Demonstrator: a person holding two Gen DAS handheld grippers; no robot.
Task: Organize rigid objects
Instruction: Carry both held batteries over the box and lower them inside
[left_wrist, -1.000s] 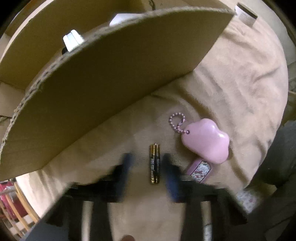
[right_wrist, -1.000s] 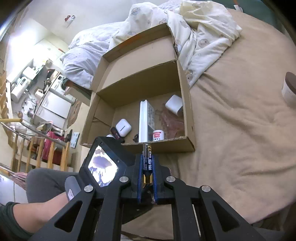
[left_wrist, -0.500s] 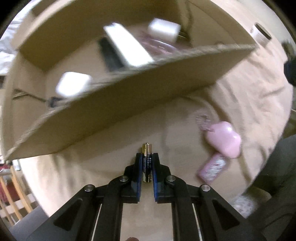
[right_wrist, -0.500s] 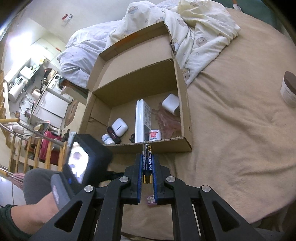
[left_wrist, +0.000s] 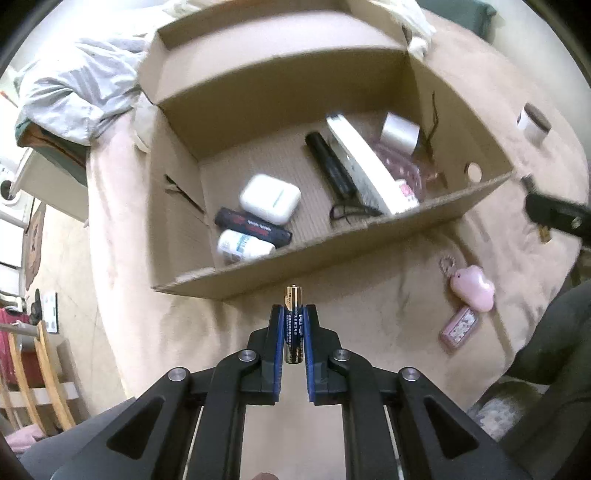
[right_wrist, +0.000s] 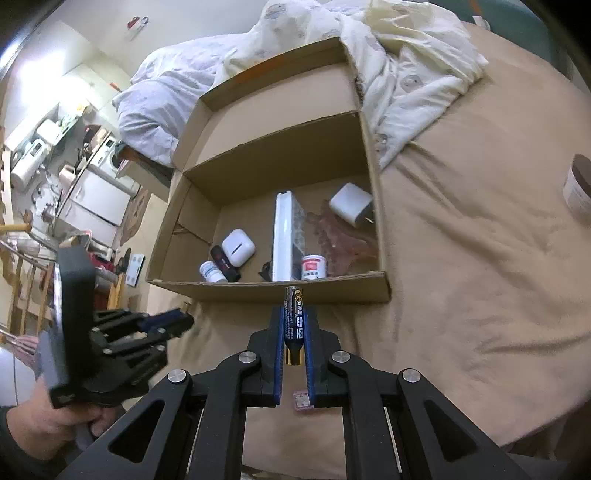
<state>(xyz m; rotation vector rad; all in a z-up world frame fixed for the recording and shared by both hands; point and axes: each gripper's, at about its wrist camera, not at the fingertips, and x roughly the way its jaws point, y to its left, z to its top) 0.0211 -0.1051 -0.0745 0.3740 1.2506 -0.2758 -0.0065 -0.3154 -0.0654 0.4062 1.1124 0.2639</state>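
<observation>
My left gripper (left_wrist: 294, 317) is shut on a pair of gold-and-black batteries (left_wrist: 294, 325), held above the tan bedsheet just before the near wall of an open cardboard box (left_wrist: 332, 254). My right gripper (right_wrist: 294, 317) is shut on a dark blue battery (right_wrist: 294, 321), also held in front of the box's near wall (right_wrist: 332, 290). The box holds a white earbud case (left_wrist: 269, 198), a white remote (left_wrist: 364, 162), a black cylinder (left_wrist: 330, 164), a white charger (right_wrist: 351, 204), small white jars and a black-red item. The left gripper shows in the right wrist view (right_wrist: 173, 321).
A pink keychain charm (left_wrist: 472, 288) and a small pink patterned case (left_wrist: 460, 326) lie on the sheet right of the box. A brown-lidded jar (right_wrist: 578, 186) stands far right. Crumpled bedding (right_wrist: 388, 55) lies behind the box. The bed edge drops off at left, with furniture below.
My left gripper closed on the batteries, lifted them off the sheet and rose so the box interior came into view. My right gripper stayed shut on its battery, drifting slightly.
</observation>
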